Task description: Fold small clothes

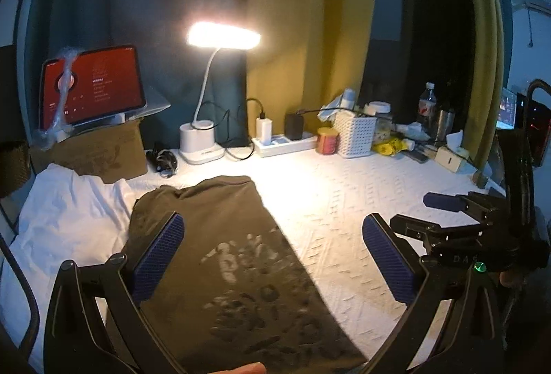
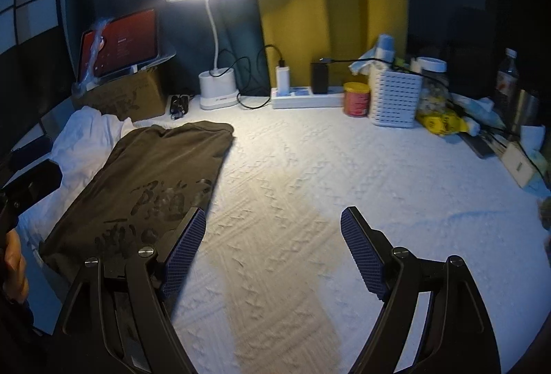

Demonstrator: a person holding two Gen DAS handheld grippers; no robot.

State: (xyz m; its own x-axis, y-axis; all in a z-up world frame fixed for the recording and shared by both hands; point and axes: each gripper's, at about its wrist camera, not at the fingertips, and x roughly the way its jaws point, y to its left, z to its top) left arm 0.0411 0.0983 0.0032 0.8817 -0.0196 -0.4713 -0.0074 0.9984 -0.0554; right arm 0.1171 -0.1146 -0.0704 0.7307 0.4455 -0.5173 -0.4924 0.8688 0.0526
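table with white textured woven cover (image 2: 310, 167), lit from the rear edge by a white gooseneck desk lamp (image 2: 217, 88) with a cup-shaped base. dark olive folded t-shirt with pale printed characters (image 2: 144, 181): lies flat on the left part of the table, its far edge overlapping a crumpled white cloth (image 1: 69, 215). left gripper, black frame with blue ribbed pads (image 1: 272, 257): jaws wide apart, holding nothing, hovering over the near half of the t-shirt, one pad above the garment and one above the bare cover. right gripper, same make (image 2: 273, 250): jaws wide apart, holding nothing, over bare cover just right of the t-shirt. brown cardboard box (image 2: 127, 98): closed, rear left, carrying a propped tablet with a red screen (image 2: 118, 42). white power strip (image 2: 306, 97): one white plug adapter and one black adapter seated in it, cables trailing. small red and yellow tin (image 2: 356, 98): lid on, contents not visible. white perforated plastic basket (image 2: 394, 95): holds a pale bottle and crumpled white material, rest unclear. clear jar with white lid (image 2: 432, 78): behind the basket, contents unclear. clear plastic bottle (image 2: 506, 74): upright at far right. yellow packet (image 2: 439, 123): beside the basket on the table.
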